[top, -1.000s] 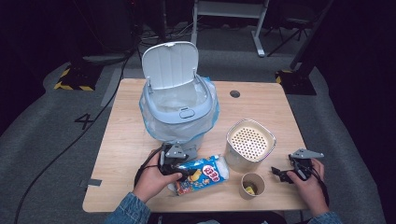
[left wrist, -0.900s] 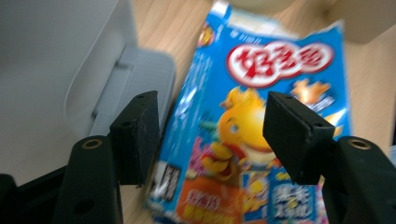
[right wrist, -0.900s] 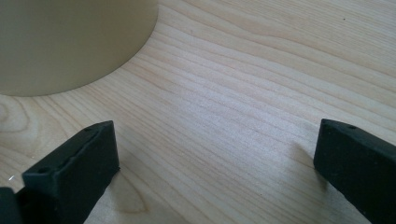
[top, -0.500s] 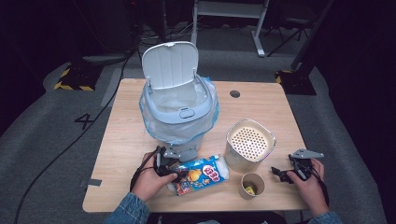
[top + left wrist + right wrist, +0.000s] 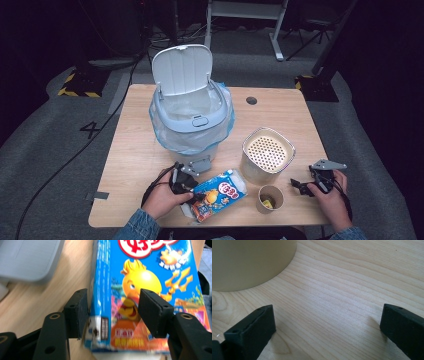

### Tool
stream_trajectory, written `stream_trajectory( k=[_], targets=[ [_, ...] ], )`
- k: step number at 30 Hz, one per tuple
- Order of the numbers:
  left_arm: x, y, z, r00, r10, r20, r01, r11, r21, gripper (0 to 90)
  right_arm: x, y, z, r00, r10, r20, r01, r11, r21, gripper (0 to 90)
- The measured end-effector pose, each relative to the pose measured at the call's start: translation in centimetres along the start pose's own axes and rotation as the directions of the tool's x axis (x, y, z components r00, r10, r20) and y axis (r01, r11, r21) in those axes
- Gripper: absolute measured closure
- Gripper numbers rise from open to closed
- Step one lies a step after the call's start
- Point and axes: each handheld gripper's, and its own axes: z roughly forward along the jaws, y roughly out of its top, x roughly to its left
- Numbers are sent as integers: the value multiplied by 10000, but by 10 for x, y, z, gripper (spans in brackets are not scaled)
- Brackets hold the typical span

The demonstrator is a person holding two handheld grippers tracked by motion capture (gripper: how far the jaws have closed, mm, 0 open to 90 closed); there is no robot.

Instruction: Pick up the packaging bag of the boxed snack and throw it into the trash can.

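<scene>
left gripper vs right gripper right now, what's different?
The left gripper straddles the blue snack box, one jaw at its side edge and one over its printed face, jaws just closing. The right gripper stands wide open over bare table, beside the beige canister. Both are hand-held, low at the table's near edge.

We see a light wooden table (image 5: 130,150) with rounded corners standing on grey carpet. A round dark hole (image 5: 251,100) sits in its far right part. On the table, near the centre, stands a bin (image 5: 192,125) lined with a clear bag, its lid raised. To the right of the bin stands a cream canister (image 5: 267,156) with a perforated top. Just in front of the canister stands a small paper cup (image 5: 270,198). A blue snack box (image 5: 218,193) lies flat near the front edge, in front of the bin and left of the cup.
</scene>
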Motion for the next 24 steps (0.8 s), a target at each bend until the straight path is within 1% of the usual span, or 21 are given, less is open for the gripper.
stream_trajectory(
  k=[1,2,3,6,8,9,10,11,12,13,14,15,16,18,19,20,21,22,24],
  targets=[
    [1,4,2,9999,82,71,-82,10000,21,418,0,0,0,10000,3,-2,-3,10000,-1,1],
    [2,7,4,9998,66,176,-66,10000,5,421,0,0,0,10000,2,-1,-2,10000,0,1],
    [4,11,6,9997,26,241,-30,9999,142,427,0,0,0,10000,0,2,0,10000,1,1],
    [7,21,13,9996,-93,257,80,9987,513,417,0,0,0,10000,5,-5,-5,10000,-6,1],
    [8,25,15,9990,-224,377,200,9978,626,429,0,0,0,10000,3,-2,-3,10000,-4,1],
    [8,26,15,9988,-273,399,243,9971,726,443,0,0,0,10000,1,1,-1,10000,2,1],
    [8,28,15,9992,-211,330,183,9965,821,458,0,0,0,10000,0,0,0,10000,1,1],
    [8,28,15,9991,-341,252,316,9953,918,468,0,0,0,10000,3,0,-3,10000,0,1],
    [7,30,15,9987,-478,158,459,9933,1062,495,0,0,0,10000,1,1,-1,10000,0,1],
    [6,31,14,9988,-486,100,470,9909,1261,569,0,0,0,10000,1,0,-1,10000,0,1],
    [6,32,14,9992,-402,22,395,9890,1426,620,0,0,0,10000,2,1,-2,10000,3,1],
    [6,32,14,9995,-320,-61,326,9882,1494,683,0,0,0,10000,3,-1,-3,10000,1,1],
    [7,32,14,9996,-270,-100,282,9879,1523,710,0,0,0,10000,0,1,0,10000,0,1],
    [7,32,12,9998,-75,-186,102,9885,1507,755,0,0,0,10000,4,-1,-4,10000,-5,1],
    [7,32,10,9997,-185,-161,205,9902,1380,800,0,0,0,10000,0,-1,0,10000,1,1],
    [8,32,8,9998,-174,-90,184,9916,1284,829,0,0,0,10000,1,1,-1,10000,0,1],
    [8,32,6,10000,-31,-7,32,9936,1128,844,0,0,0,10000,4,1,-4,10000,2,1],
    [7,31,4,9998,-192,67,185,9955,933,860,0,0,0,10000,2,1,-2,10000,2,1],
    [6,31,-2,9993,-245,294,229,9983,528,871,0,0,0,10000,2,-2,-2,10000,0,1]
  ],
)
